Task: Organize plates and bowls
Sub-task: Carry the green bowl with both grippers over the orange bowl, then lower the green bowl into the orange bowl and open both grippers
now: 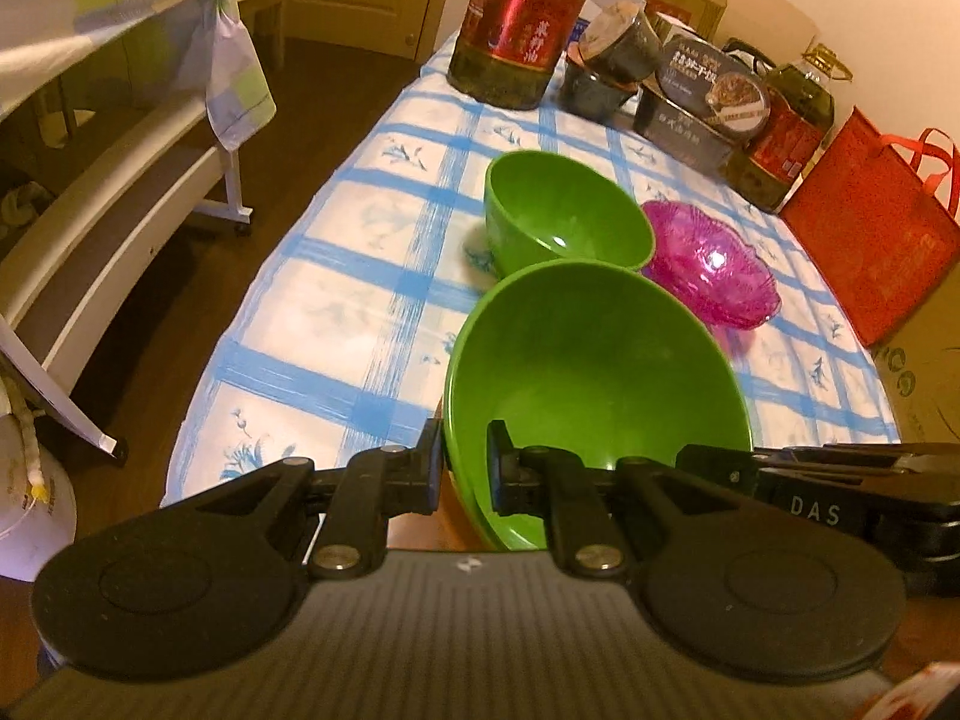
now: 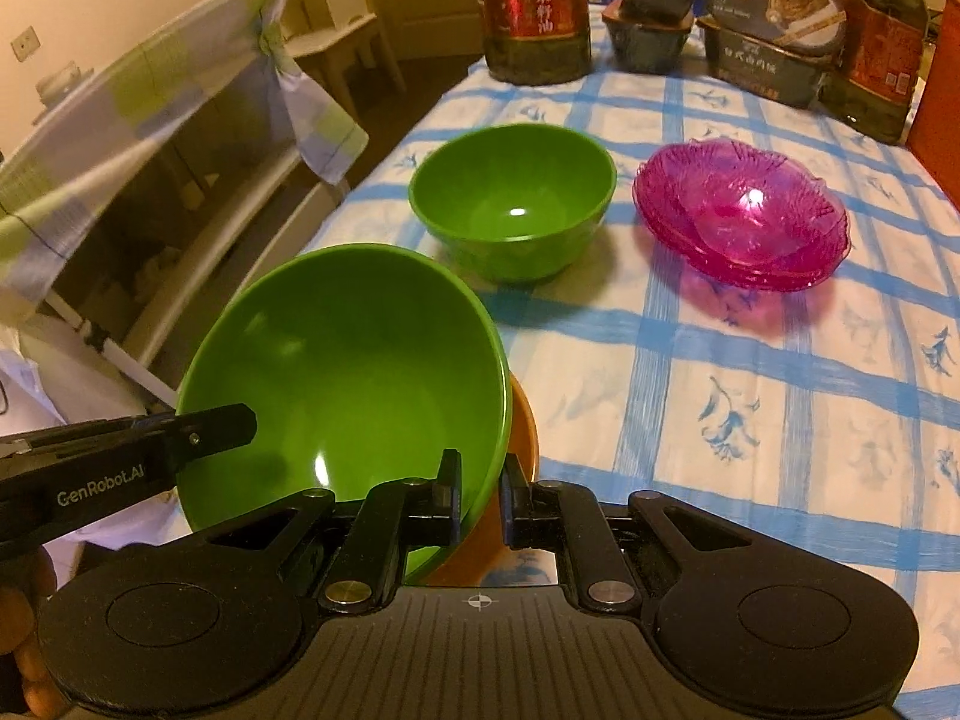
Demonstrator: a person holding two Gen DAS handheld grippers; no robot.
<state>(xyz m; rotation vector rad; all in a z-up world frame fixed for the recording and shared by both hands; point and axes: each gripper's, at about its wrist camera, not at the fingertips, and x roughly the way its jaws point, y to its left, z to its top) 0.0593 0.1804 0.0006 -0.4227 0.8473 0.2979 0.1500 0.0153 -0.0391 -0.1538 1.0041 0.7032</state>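
Midway: both hand-held grippers, left (image 1: 462,468) and right (image 2: 483,495), pinch opposite rims of the near green bowl (image 2: 354,372) above the desk (image 2: 750,420). Second green bowl (image 2: 513,198) stands unstacked beyond; pink glass bowls (image 2: 744,216) already nested beside it.

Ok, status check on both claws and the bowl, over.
Left claw and right claw both shut on the near green bowl, opposite rims. Orange dish underneath. Second green bowl and pink bowls ahead, path open.

left tool (image 1: 462,468): black links, silver rivets, ribbed grey body | right tool (image 2: 480,501): same, crosshair mark at 6 o'clock
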